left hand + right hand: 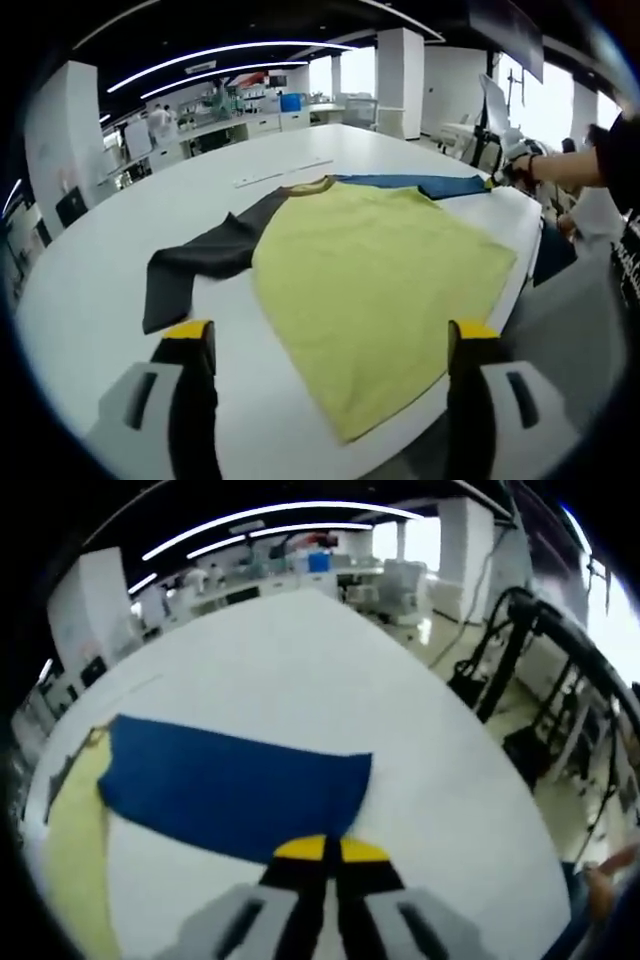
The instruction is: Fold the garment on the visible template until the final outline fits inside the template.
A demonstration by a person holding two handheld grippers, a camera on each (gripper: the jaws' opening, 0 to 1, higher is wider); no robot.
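Observation:
A shirt with a yellow body (375, 270) lies flat on the white table (90, 260), its hem toward me. Its dark grey sleeve (200, 260) spreads out to the left and its blue sleeve (420, 185) to the far right. My left gripper (330, 335) hangs open above the near hem, touching nothing. In the right gripper view the blue sleeve (230, 780) lies spread out, with the yellow body (75, 850) at the left. My right gripper (330, 850) is shut on the sleeve's near edge by the cuff. That gripper (505, 175) also shows at the sleeve's end in the left gripper view.
A thin pale strip (280, 172) lies on the table beyond the collar. The table's edge (520, 270) runs close along the shirt's right side. A person's arm (565, 165) reaches in from the right. Black stands and cables (540, 670) sit past the table's edge.

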